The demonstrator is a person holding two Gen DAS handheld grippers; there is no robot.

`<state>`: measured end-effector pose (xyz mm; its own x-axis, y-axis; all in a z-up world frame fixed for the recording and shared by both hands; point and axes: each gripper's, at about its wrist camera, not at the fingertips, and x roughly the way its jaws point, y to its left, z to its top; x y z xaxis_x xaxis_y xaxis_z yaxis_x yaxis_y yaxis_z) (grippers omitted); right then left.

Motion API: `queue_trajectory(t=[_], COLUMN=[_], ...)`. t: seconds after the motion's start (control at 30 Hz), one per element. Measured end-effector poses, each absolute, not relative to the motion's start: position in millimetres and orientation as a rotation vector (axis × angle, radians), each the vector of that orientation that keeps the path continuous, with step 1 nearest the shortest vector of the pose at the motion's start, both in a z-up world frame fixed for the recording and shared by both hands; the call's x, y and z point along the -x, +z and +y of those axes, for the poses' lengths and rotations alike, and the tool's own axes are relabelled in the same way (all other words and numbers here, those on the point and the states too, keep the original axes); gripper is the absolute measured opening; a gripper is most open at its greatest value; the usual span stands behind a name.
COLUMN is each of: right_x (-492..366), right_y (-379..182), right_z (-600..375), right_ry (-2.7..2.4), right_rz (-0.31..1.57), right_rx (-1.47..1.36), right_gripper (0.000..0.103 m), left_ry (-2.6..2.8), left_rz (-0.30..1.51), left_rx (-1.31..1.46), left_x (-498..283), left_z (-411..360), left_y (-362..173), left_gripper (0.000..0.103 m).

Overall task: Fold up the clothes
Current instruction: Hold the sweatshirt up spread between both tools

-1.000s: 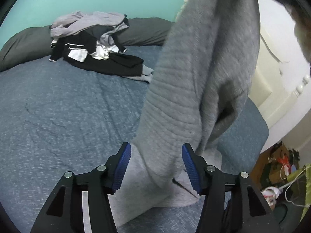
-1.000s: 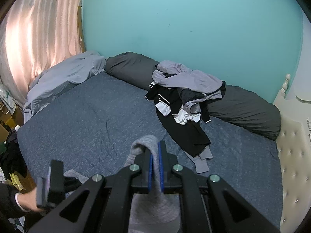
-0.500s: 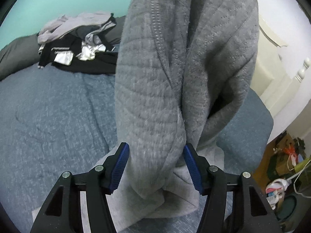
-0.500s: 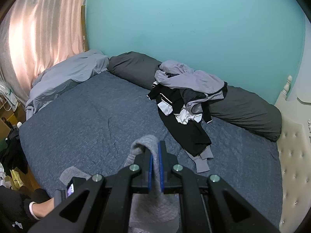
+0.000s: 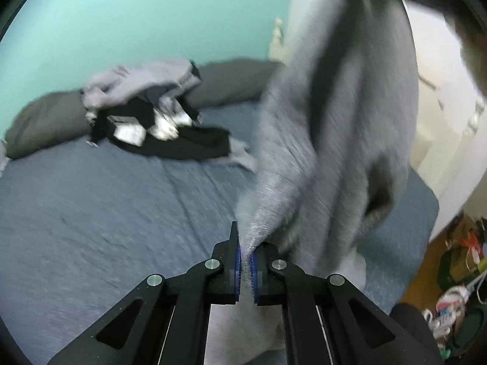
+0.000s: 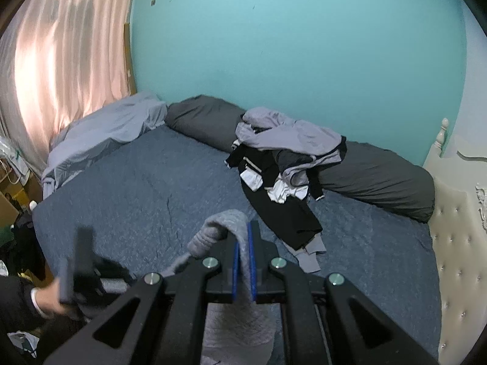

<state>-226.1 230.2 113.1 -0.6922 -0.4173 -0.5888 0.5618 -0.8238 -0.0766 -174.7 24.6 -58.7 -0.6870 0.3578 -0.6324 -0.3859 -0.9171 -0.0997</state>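
Both your grippers, left (image 5: 246, 261) and right (image 6: 242, 260), pinch the grey quilted knit garment (image 5: 334, 140), its top cut off upper right, blurred. Open blue bedspread (image 5: 106, 213) lies left.

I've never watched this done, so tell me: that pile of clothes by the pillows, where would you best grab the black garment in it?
Probably at the free end of the black garment, which trails out of the pile flat onto the blue bedspread, with nothing on top. I would come from above on the near side, pinching the fabric just above the grey cuff. Its upper part is buried under grey clothes.
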Motion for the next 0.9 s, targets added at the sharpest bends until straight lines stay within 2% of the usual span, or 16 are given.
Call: queue_trajectory(t=[0.3, 0.63, 0.9], right_x=[191.5, 146.6, 112.6], right_y=[168.9, 244.8, 299.6], right_z=[265.4, 273.5, 275.4], right_ry=[-2.494, -2.524, -2.529], right_rz=[0.264, 0.274, 0.27], right_rx=[-0.617, -0.421, -0.282], right_gripper=[0.005, 0.005, 0.005], left_ry=[2.774, 2.915, 2.981], left_rz=[0.225, 0.396, 0.489], left_rx=[0.739, 0.476, 0.318], left_x=[158.0, 115.4, 76.1], left_z=[-39.3, -53.6, -52.5], left_y=[79.4, 234.8, 317.1], left_gripper=[0.004, 0.004, 0.004])
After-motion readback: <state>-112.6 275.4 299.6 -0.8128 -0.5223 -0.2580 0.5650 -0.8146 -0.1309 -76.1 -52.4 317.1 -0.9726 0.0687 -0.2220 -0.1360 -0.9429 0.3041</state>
